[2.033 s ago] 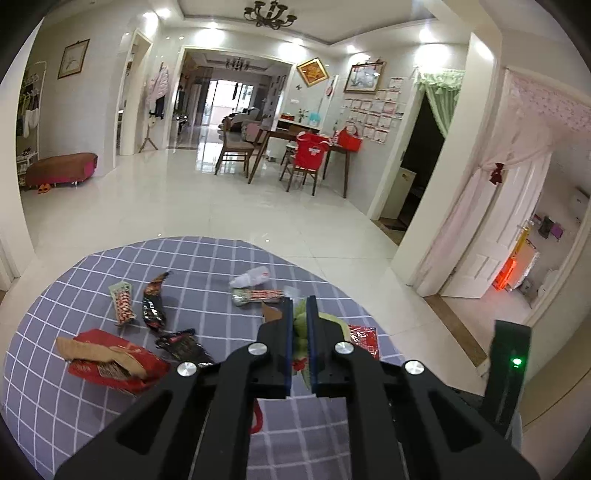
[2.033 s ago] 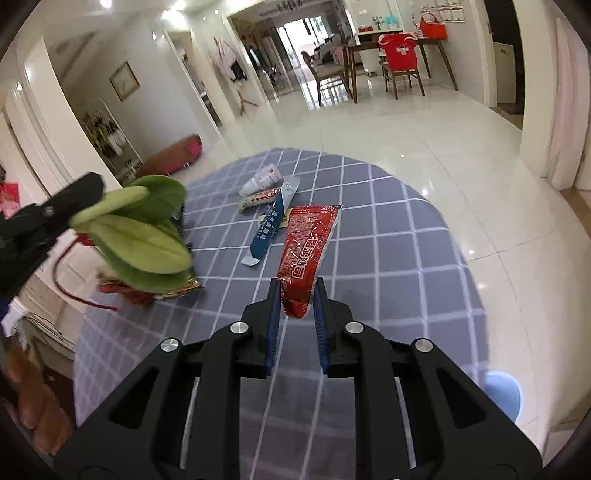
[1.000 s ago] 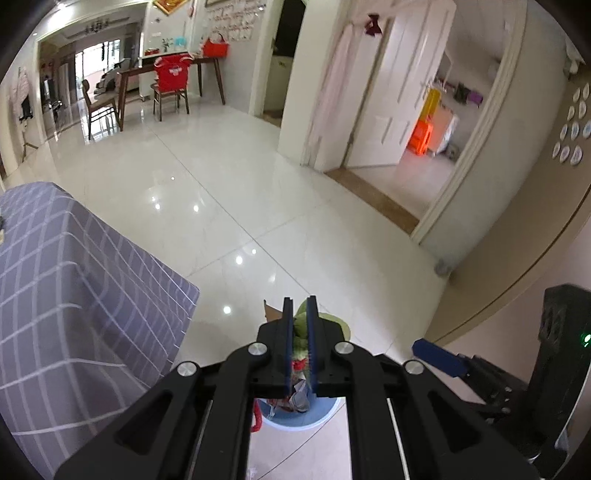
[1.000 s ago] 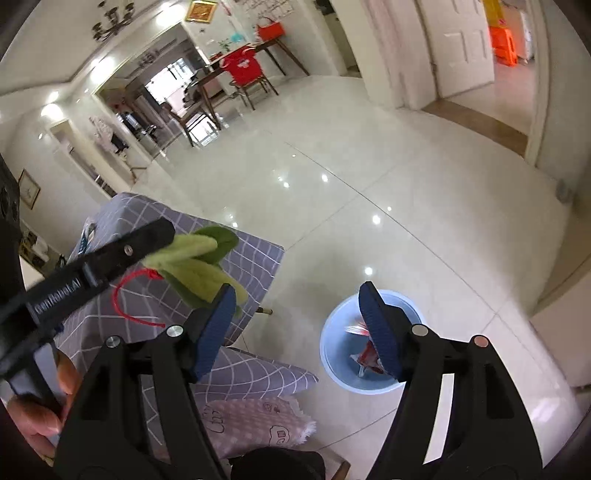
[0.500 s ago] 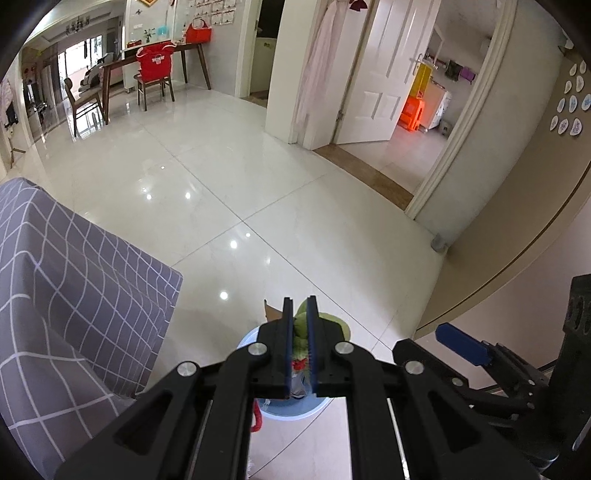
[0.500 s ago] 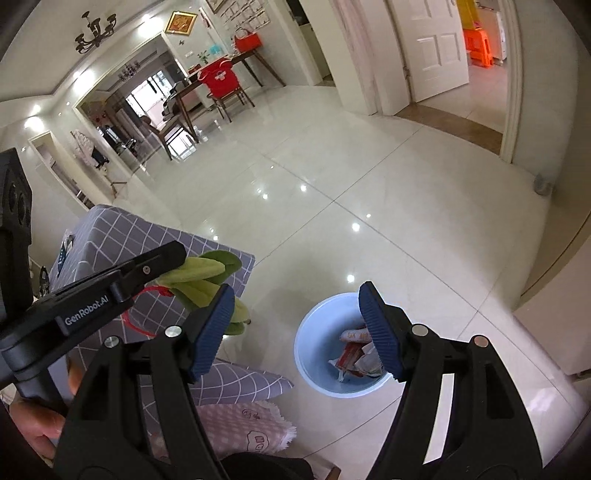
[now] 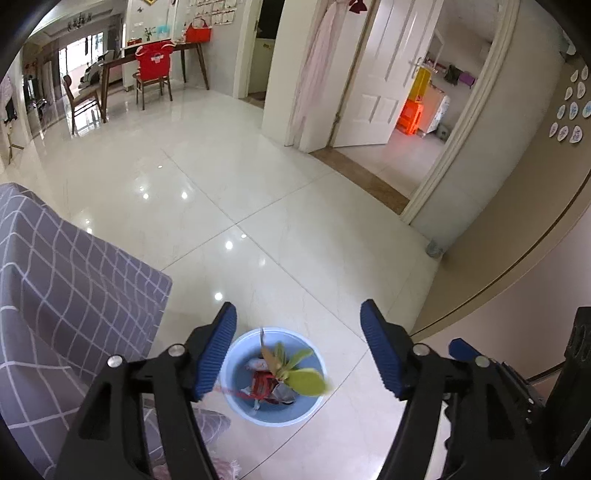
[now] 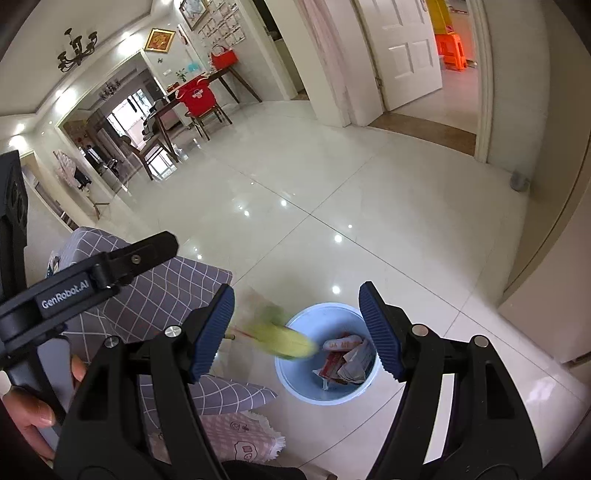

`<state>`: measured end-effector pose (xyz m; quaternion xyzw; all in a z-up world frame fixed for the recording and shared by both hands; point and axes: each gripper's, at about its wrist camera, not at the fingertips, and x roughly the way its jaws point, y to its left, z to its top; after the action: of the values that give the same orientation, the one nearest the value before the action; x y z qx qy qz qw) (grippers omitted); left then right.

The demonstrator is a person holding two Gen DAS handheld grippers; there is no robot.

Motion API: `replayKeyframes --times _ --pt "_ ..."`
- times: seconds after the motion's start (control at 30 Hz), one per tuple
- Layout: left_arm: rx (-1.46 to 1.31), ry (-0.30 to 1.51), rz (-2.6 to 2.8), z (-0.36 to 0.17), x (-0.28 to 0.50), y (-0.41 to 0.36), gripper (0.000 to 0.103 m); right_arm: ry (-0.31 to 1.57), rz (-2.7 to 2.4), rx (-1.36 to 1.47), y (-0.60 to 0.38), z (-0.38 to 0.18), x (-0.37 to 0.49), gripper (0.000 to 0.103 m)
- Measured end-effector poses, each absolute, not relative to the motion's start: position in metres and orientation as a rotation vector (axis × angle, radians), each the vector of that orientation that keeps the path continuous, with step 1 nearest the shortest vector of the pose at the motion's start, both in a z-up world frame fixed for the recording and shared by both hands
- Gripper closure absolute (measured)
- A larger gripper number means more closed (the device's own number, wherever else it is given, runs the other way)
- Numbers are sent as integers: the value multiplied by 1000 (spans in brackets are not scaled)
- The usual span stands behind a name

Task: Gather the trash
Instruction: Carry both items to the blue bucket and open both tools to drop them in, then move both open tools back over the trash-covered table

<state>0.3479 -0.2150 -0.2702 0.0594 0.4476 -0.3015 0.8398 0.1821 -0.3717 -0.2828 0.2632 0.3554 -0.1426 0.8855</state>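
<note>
We just let go: our left gripper (image 7: pixel 297 354) fingers are wide apart now, and the leafy green sprig (image 7: pixel 295 373) drops into the blue trash bin (image 7: pixel 236 400). One more piece is collected. Our right gripper (image 8: pixel 295 328) is spread and empty. Only its view shows wrappers (image 8: pixel 345 360) clearly.

1. From my right wrist view I read "GenRobot.AI" in white letters on the black body of the left gripper (image 8: pixel 110 275), at the left of the frame.
2. A red wrapper (image 8: pixel 341 345) in the blue bin (image 8: pixel 295 373), lower centre, carries pale printing that I cannot make out.
3. In my left wrist view I find no legible text; the papers on the far wall (image 7: pixel 218 11), top of frame, are too small to read.
</note>
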Motion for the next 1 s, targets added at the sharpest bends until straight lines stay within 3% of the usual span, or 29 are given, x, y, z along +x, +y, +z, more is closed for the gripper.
replayKeyframes --times 0.63,0.73,0.9,1.0 --pt "117 859 -503 -213 328 -120 35 688 -129 459 -293 -226 201 33" --pt "123 810 -438 -192 327 -84 35 681 -66 436 -262 -214 213 33" --pt "44 752 -313 -157 332 6 24 667 76 379 -190 -191 240 32" --pt "-27 751 -224 -145 339 65 23 670 164 348 -146 -180 262 32"
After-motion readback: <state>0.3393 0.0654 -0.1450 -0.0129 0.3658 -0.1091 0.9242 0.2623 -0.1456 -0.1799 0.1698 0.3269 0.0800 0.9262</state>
